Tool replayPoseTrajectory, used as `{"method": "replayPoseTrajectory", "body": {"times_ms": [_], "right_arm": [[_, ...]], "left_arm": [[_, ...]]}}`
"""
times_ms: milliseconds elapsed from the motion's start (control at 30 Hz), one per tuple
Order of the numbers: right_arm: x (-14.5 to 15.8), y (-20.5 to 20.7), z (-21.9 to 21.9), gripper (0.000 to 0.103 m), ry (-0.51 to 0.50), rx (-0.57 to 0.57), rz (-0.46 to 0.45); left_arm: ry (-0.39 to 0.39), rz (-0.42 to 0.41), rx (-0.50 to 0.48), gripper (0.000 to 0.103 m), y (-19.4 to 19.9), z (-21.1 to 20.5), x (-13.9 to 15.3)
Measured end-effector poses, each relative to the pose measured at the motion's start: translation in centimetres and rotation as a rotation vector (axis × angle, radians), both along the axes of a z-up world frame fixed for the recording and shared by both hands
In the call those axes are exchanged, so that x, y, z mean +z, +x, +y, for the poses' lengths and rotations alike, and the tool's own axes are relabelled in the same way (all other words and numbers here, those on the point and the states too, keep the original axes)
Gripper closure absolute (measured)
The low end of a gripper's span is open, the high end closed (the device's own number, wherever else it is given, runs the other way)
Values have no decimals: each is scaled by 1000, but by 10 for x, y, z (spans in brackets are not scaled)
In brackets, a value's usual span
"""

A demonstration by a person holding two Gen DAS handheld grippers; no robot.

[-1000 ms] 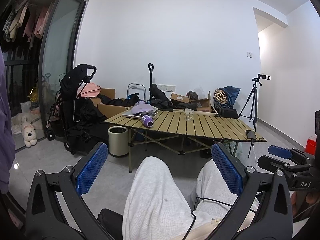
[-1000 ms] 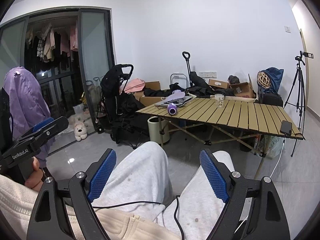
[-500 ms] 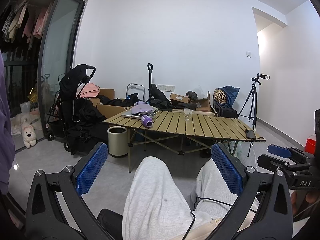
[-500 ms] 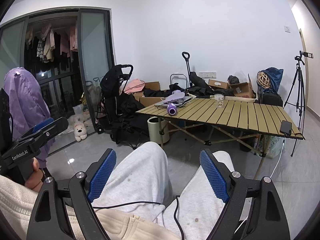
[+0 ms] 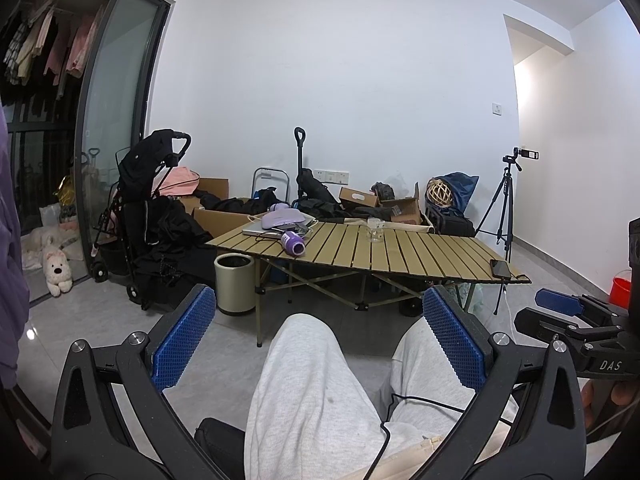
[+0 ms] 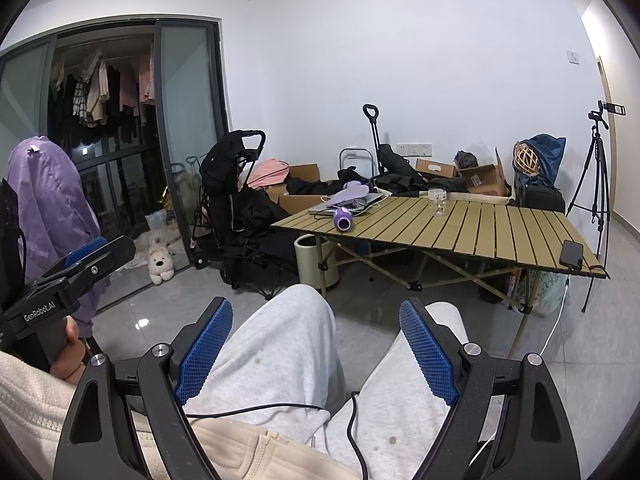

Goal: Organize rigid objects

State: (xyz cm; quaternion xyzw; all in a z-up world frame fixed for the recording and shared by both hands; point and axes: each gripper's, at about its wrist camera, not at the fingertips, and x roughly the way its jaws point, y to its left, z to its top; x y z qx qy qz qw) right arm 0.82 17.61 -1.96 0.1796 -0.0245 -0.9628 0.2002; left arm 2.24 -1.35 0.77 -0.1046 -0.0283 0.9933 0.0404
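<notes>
We sit well back from the table point(image 5: 400, 256), left gripper point(image 5: 320, 344) and right gripper point(image 6: 316, 354) both spread wide and empty over our knees. The purple bottle point(image 5: 293, 243), lying on its side near the table's left corner, could roll off if nudged; the glass point(image 5: 375, 229) stands upright mid-table, toward the far edge.

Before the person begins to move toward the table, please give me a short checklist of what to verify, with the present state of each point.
1. Left gripper open and empty: ok.
2. Right gripper open and empty: ok.
3. Slatted wooden folding table within reach: not ok, it stands across the floor while both grippers hang over the person's lap.
4. Purple cylindrical bottle lying on its side on the table: ok, in plain view.
5. Clear glass cup upright, apart from the bottle: ok.
6. Black phone safe: not ok, it lies at the table's corner with a cable attached.
</notes>
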Motion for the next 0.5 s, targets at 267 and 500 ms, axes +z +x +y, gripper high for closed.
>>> {"method": "replayPoseTrajectory", "body": {"times_ms": [267, 500], "right_arm": [[0, 0, 0, 13, 0, 0, -1], [0, 0, 0, 13, -1, -1, -1]], "left_arm": [[0, 7, -10, 0, -4, -1, 5], [0, 7, -11, 0, -4, -3, 5]]}}
